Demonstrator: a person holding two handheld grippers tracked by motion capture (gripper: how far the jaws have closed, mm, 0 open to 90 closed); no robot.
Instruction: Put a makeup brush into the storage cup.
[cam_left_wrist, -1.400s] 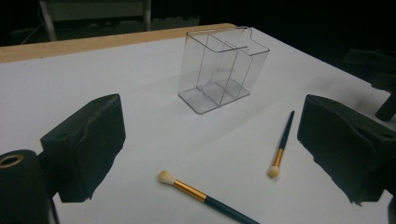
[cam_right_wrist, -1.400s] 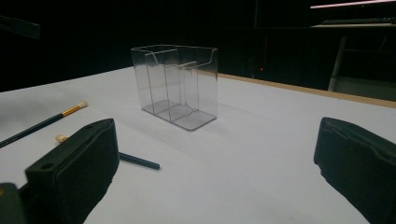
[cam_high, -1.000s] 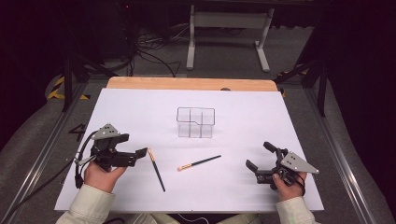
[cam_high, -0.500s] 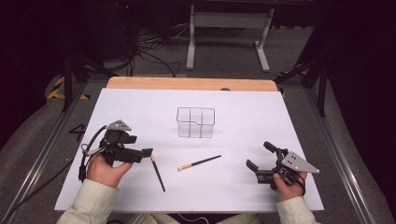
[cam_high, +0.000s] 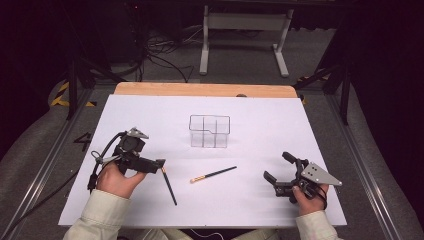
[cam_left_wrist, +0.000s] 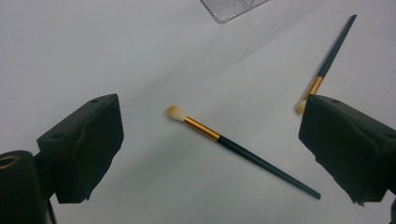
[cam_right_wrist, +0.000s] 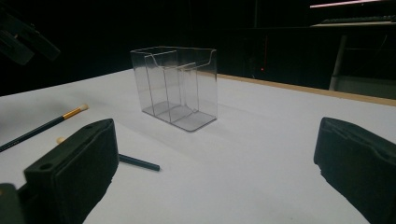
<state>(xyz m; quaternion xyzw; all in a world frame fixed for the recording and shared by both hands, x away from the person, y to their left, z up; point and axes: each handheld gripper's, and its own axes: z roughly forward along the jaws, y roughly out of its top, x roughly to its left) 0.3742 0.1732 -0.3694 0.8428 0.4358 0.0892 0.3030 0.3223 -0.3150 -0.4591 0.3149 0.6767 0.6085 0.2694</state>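
Brush (cam_left_wrist: 238, 151) between parted left tongs (cam_left_wrist: 210, 144), organizer (cam_right_wrist: 177, 86) (right gripper view)

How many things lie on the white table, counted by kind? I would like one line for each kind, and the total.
Makeup brushes: 2 (one near the left tongs, one in the middle)
Clear plastic organizer with compartments: 1
Total: 3

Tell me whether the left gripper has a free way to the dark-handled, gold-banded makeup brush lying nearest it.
Probably yes. The left gripper hangs right at the dark-handled, gold-banded makeup brush, jaws wide and having just opened further, with the brush lying flat between them on bare white table, nothing between.
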